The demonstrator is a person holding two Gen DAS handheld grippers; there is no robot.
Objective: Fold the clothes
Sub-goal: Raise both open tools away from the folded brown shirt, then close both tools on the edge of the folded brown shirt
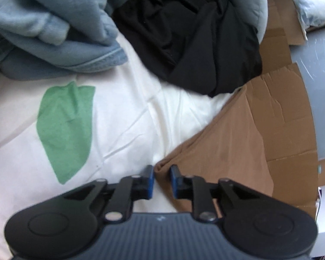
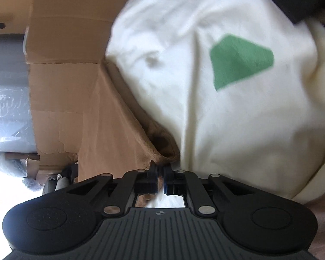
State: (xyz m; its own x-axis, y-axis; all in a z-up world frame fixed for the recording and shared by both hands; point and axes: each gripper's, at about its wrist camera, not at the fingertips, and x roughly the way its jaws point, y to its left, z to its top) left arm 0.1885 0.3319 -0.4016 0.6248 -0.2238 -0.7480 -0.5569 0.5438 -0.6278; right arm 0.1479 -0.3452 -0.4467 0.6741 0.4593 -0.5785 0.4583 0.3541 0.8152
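A brown garment (image 1: 216, 140) lies flat over cardboard, next to a white garment (image 1: 130, 119) with a green patch (image 1: 65, 130). In the left wrist view my left gripper (image 1: 162, 173) has its blue pads close together on the brown garment's near corner. In the right wrist view the brown garment (image 2: 110, 130) runs along the edge of the white garment (image 2: 227, 130), which partly overlaps it. My right gripper (image 2: 160, 171) is shut, its pads almost touching, pinching a bunched fold of brown cloth at its tips.
A crumpled black garment (image 1: 195, 32) and pale blue fleece clothes (image 1: 43, 32) are piled beyond the white one. Flattened cardboard (image 1: 288, 108) (image 2: 60, 43) covers the surface under the clothes. A grey plastic-wrapped surface (image 1: 322, 86) (image 2: 6, 75) borders the cardboard.
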